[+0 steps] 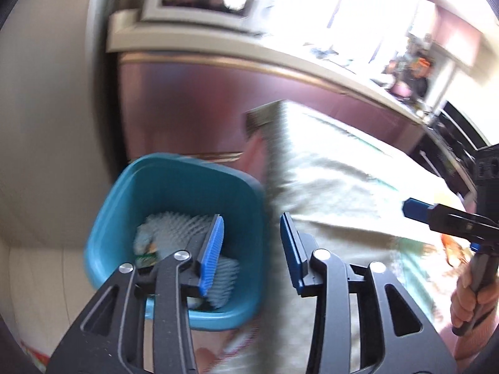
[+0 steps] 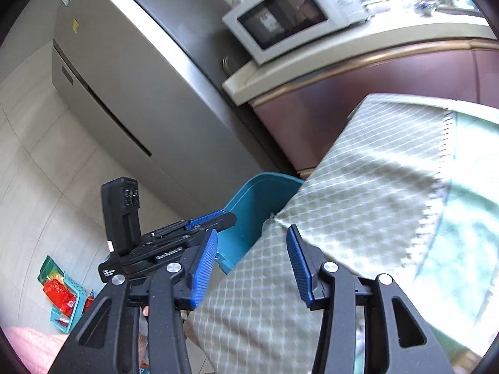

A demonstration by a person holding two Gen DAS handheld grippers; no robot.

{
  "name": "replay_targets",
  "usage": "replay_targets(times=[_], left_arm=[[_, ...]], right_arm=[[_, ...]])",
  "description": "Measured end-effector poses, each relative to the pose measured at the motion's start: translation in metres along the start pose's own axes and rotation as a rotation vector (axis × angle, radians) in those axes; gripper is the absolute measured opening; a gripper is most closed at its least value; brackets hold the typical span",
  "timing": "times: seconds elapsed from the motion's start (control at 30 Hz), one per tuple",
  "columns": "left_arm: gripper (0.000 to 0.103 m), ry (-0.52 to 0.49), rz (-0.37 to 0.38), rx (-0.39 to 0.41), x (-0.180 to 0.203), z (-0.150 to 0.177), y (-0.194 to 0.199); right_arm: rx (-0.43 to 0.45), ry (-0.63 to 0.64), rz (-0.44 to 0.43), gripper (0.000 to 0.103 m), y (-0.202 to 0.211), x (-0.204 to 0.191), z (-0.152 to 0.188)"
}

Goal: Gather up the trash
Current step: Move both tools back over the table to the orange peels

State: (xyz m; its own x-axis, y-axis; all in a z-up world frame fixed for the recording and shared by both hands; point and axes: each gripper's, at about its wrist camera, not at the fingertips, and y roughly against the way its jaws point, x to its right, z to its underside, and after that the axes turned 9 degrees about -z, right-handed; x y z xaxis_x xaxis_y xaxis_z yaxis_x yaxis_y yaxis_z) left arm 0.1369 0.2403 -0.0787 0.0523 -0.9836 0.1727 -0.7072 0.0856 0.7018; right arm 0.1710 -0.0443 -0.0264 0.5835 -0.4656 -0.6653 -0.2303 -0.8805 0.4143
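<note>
A teal trash bin (image 1: 149,187) stands on the floor beside the table corner; it holds crumpled pale trash (image 1: 174,230). My left gripper (image 1: 252,249) is open and empty, hovering above the bin's right rim. My right gripper (image 2: 251,265) is open and empty over the table's cloth-covered corner. The bin also shows in the right wrist view (image 2: 259,199), behind the left gripper (image 2: 205,221). The right gripper shows at the right edge of the left wrist view (image 1: 436,218), held by a hand.
A table under a checked pale-green cloth (image 2: 358,187) fills the right side. A grey fridge (image 2: 124,62), a counter with a white microwave (image 2: 280,15) and maroon cabinets (image 1: 202,109) stand behind. A small teal basket with red packets (image 2: 62,296) lies on the tiled floor.
</note>
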Motion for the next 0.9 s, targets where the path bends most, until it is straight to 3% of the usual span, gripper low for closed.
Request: replay_targets(times=[0.2,0.43,0.67,0.9], left_arm=[[0.043,-0.132,0.149,0.036,0.074,-0.005,0.016],[0.047,-0.289,0.319,0.016,0.175,0.006,0.022],[0.049,-0.418,0.455,-0.062,0.274,0.041,0.014],[0.054,-0.527,0.525,-0.154,0.361,0.076,-0.007]], right_arm=[[0.107,-0.007,0.088,0.045,0.071,0.01,0.015],[0.245,-0.079,0.282,0.046,0.174,0.037,0.05],[0.396,-0.228,0.489,0.052,0.275,0.074,0.103],[0.458,-0.38,0.556,0.058,0.324,0.106,0.157]])
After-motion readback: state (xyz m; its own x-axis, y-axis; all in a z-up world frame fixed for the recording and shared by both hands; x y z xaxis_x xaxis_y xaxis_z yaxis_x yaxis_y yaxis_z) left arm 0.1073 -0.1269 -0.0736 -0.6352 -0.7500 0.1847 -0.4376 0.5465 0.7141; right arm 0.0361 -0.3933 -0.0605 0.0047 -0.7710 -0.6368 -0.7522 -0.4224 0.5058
